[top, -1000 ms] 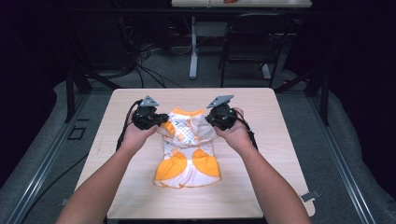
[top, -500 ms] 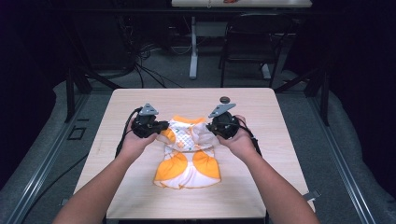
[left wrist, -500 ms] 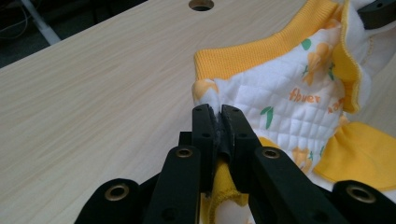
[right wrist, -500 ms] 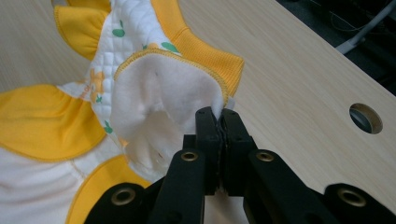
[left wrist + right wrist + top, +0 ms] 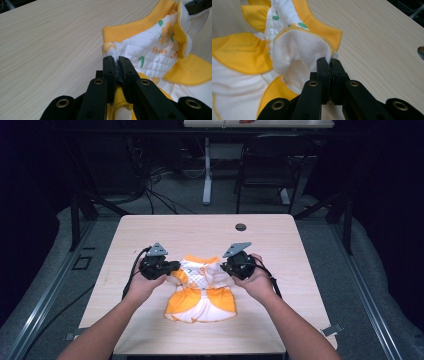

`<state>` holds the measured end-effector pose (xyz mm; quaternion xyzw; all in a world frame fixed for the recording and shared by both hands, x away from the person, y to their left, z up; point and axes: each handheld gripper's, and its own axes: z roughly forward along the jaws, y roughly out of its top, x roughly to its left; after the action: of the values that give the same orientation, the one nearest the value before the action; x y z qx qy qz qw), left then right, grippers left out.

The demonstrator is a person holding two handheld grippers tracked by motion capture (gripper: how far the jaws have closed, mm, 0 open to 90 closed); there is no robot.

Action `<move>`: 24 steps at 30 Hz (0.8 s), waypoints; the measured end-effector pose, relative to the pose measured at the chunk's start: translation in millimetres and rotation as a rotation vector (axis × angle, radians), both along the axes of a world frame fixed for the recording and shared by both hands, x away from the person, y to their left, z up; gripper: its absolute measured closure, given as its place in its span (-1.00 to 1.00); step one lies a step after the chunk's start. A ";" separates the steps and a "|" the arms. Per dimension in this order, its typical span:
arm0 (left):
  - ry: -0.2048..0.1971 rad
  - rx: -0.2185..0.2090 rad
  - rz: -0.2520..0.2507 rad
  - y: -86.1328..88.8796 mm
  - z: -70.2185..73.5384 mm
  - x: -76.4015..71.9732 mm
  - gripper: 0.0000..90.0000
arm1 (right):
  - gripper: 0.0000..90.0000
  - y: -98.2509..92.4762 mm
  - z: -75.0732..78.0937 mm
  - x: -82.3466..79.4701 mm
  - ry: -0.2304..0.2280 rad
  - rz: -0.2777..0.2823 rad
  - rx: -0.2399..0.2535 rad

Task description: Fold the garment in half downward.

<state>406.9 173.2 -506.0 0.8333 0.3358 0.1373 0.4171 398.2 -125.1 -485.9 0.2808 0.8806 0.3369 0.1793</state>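
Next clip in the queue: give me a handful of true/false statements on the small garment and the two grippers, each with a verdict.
1. The left gripper is shut on the small white and orange quilted garment. True.
2. The right gripper hangs open above the cloth. False: its jaws are shut on a fold of the garment's white lining.
3. The garment lies on the pale wooden table, with its far part lifted between the two grippers. True.
4. The garment is plain blue. False: it is white with orange panels, an orange ribbed band and small printed leaves.
5. A dark round hole sits in the tabletop beyond the garment. True.
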 end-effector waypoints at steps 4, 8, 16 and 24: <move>0.024 -0.020 -0.003 1.7 -6.7 -5.2 0.89 | 0.94 -1.5 -7.1 -3.6 0.014 -0.005 0.005; 0.034 -0.027 -0.008 1.5 -12.4 -9.8 0.89 | 0.94 -3.9 -13.6 -6.5 0.027 -0.011 0.024; 0.064 -0.037 -0.012 4.5 -30.1 -20.9 0.88 | 0.94 -5.5 -31.4 -18.9 0.054 0.000 0.041; 0.093 -0.038 -0.018 4.1 -41.4 -29.3 0.86 | 0.91 -7.1 -42.1 -26.4 0.089 0.005 0.074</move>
<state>377.6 177.3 -547.4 0.8337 0.3497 0.0885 0.4181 371.9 -132.1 -528.1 0.2999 0.8753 0.3570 0.1285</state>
